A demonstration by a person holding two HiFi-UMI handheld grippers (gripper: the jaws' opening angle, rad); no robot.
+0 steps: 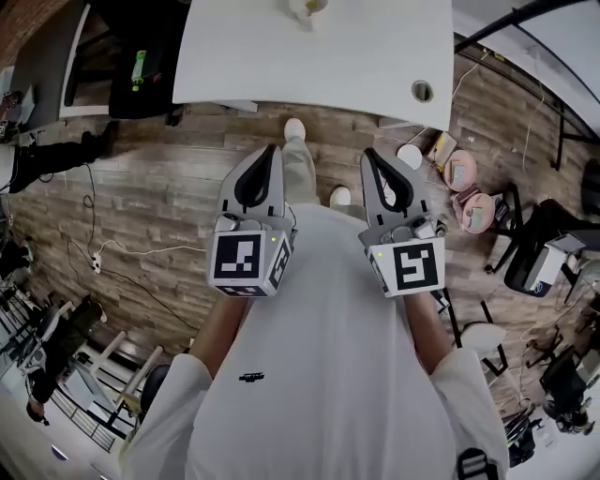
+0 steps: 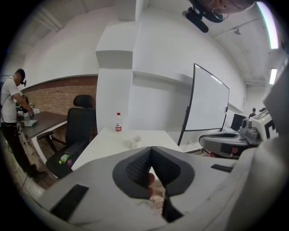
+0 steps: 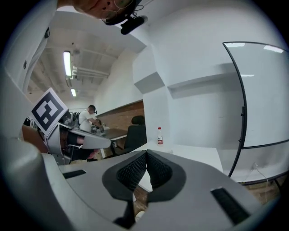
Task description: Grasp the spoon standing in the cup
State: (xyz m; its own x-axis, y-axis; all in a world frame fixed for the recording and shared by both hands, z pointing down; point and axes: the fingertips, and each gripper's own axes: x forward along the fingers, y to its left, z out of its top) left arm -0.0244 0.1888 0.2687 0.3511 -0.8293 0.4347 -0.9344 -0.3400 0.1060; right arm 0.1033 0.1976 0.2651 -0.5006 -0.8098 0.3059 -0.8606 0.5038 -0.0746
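Observation:
A small white cup (image 1: 308, 7) stands on the white table (image 1: 319, 56) at the top edge of the head view; in the left gripper view the cup (image 2: 133, 142) sits in front of a water bottle (image 2: 118, 122). The spoon is too small to make out. Both grippers hang in front of the person's white shirt, well short of the table. My left gripper (image 1: 273, 150) is shut with nothing in it, its jaws meeting at the tip (image 2: 151, 149). My right gripper (image 1: 369, 154) is likewise shut and empty, jaws together (image 3: 146, 152). The bottle (image 3: 160, 136) also shows in the right gripper view.
Wooden floor lies between the person and the table. A black office chair (image 2: 79, 131) stands left of the table, a whiteboard (image 2: 207, 106) to its right. Cables (image 1: 103, 253) and round items (image 1: 464, 173) lie on the floor. A person (image 2: 11, 103) works at a desk far left.

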